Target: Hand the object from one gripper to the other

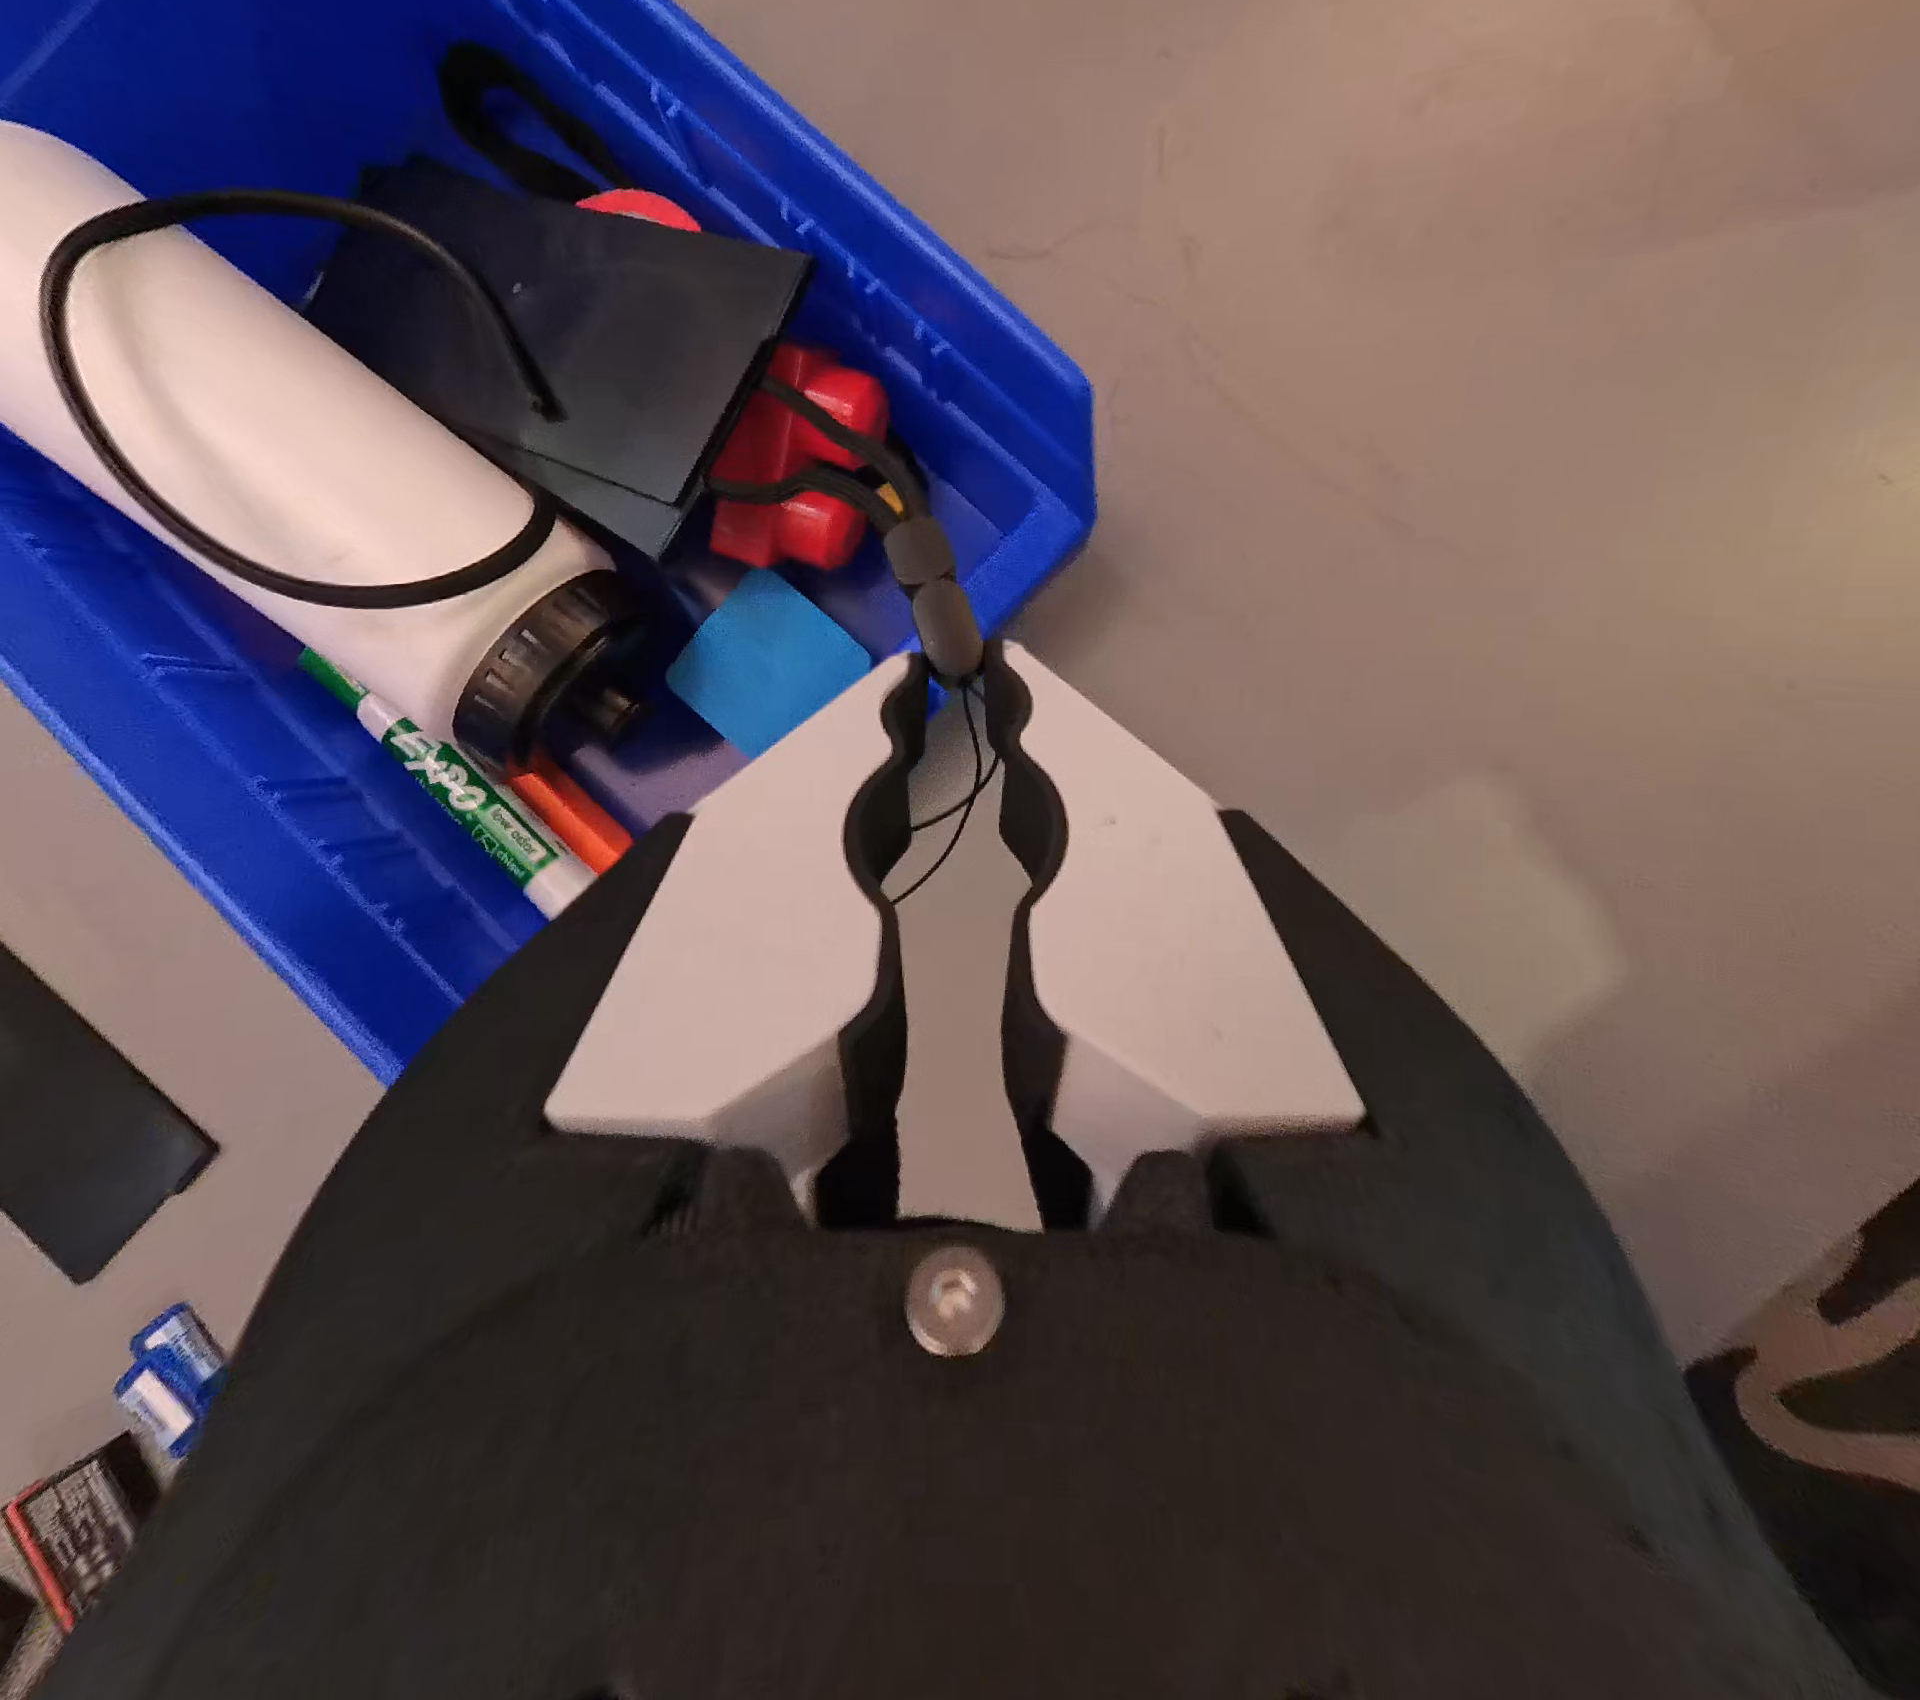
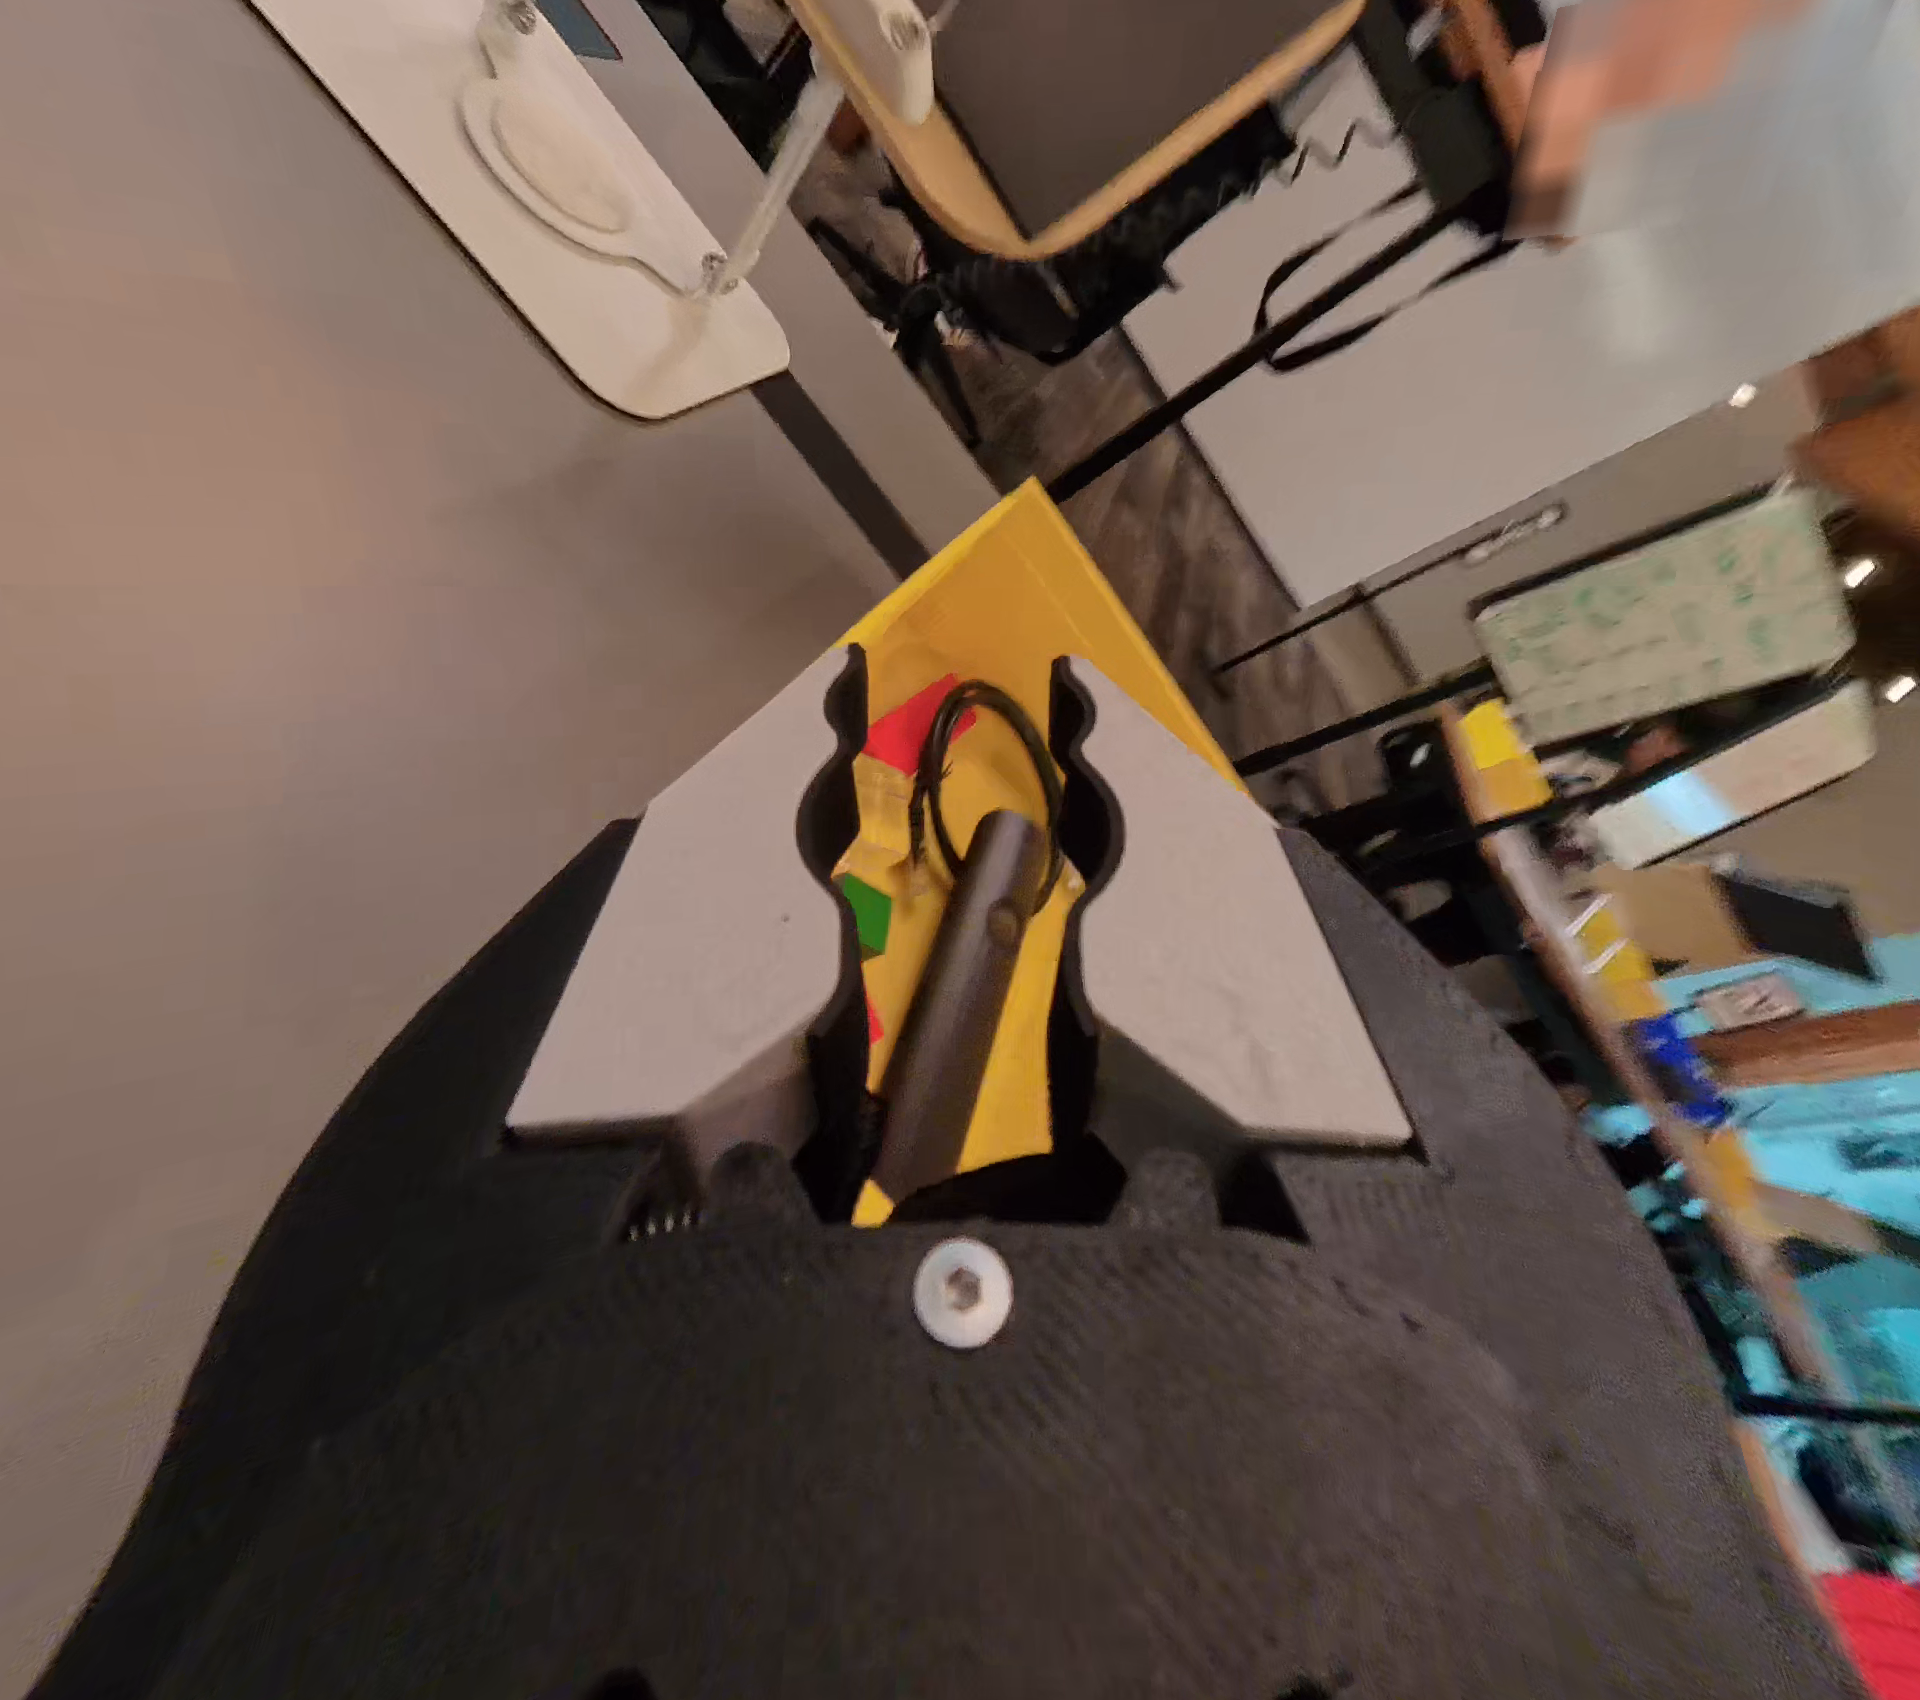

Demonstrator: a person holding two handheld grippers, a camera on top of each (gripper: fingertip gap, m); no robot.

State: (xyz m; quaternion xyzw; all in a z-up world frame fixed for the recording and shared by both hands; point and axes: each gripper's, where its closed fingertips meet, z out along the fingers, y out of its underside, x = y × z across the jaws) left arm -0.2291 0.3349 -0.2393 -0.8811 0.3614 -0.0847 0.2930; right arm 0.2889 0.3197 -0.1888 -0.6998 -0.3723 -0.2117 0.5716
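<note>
In the left wrist view my left gripper [image 1: 954,663] hangs over the near corner of a blue bin [image 1: 997,320]. Its tips are shut on a black beaded cord [image 1: 935,601] that runs into the bin to a red block [image 1: 800,455]. Thin black strings trail back between the fingers. In the right wrist view my right gripper [image 2: 956,674] is open and empty above a yellow bin [image 2: 1013,580]. That bin holds a dark grey stick [image 2: 956,964] with a black cord loop [image 2: 997,715], plus red and green pieces. Neither gripper shows in the other's view.
The blue bin also holds a white bottle [image 1: 260,424] with a black cap, a black flat pouch [image 1: 582,341], a light blue square [image 1: 769,663] and green and orange markers [image 1: 457,788]. A white lamp base [image 2: 468,144] stands on the grey table. A black slab [image 1: 83,1120] lies left. Tip to tip, the grippers are about 50 centimeters apart. My left tips are roughly 35 centimeters from the black slab [image 1: 83,1120].
</note>
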